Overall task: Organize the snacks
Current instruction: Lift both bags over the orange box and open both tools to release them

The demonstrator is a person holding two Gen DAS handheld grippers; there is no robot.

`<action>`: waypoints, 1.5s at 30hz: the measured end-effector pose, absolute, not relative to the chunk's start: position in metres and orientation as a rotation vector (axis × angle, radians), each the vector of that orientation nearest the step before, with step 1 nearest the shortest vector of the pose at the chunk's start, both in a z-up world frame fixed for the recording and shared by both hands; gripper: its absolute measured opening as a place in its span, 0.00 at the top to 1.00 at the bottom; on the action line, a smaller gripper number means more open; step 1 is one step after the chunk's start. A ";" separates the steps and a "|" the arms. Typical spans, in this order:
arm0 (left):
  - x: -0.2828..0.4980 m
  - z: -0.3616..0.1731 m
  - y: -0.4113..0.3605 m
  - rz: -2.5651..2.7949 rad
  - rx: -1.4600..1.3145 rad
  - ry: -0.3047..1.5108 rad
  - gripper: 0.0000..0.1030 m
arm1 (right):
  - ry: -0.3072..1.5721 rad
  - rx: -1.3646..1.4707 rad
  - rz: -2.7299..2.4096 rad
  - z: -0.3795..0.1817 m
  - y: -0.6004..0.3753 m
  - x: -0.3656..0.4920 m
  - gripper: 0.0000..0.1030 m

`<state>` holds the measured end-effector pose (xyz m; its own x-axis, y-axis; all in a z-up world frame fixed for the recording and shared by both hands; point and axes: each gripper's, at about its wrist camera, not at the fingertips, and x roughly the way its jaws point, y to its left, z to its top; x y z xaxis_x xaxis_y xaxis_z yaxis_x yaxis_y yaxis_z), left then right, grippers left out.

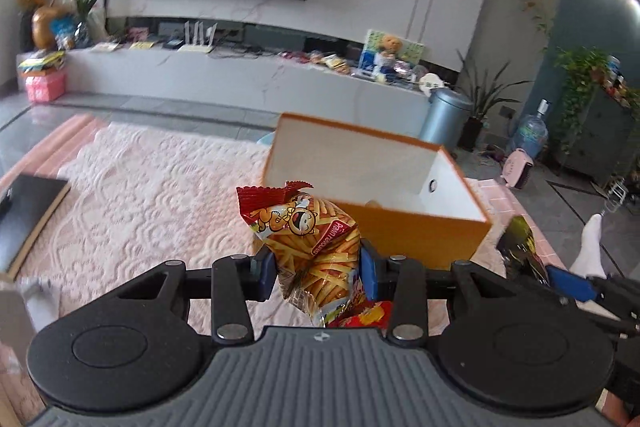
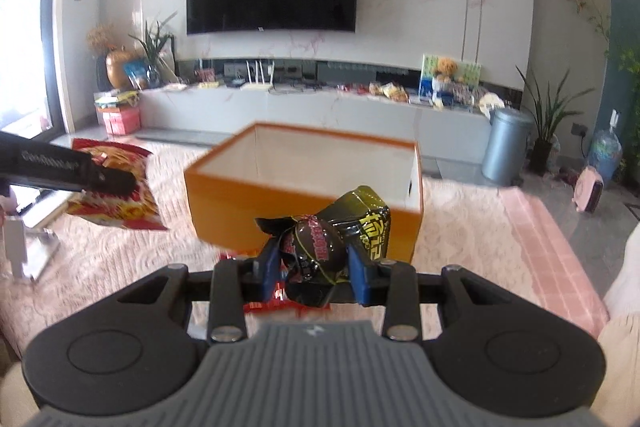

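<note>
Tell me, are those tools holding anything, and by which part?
Yes. The left tool pinches a fries bag across its lower middle. The right tool clamps a dark snack pack at its crumpled near end.

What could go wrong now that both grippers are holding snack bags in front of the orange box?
1. The left gripper pinches the crinkly yellow-and-red fries packet low down, so the top-heavy bag could flop or slip.
2. The right gripper clamps a glossy black-and-yellow packet that looks slick and might slide out.
3. Both hands are close together near the open orange cardboard box; they could collide or knock its near wall.
</note>
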<state>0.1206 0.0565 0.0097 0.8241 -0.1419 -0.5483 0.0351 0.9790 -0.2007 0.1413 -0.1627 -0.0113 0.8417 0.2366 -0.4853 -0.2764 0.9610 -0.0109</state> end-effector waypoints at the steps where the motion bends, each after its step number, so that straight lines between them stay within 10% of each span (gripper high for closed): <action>1: 0.123 0.014 0.054 -0.109 -0.181 0.592 0.55 | 0.495 -0.080 0.278 -0.005 -0.163 0.144 0.67; 19: 0.220 0.044 0.039 -0.198 -0.101 0.629 0.56 | 0.512 -0.120 0.345 0.060 -0.134 0.256 0.67; 45: 0.338 -0.047 0.001 -0.179 0.147 0.927 0.56 | 0.977 -0.200 0.322 -0.052 -0.113 0.441 0.67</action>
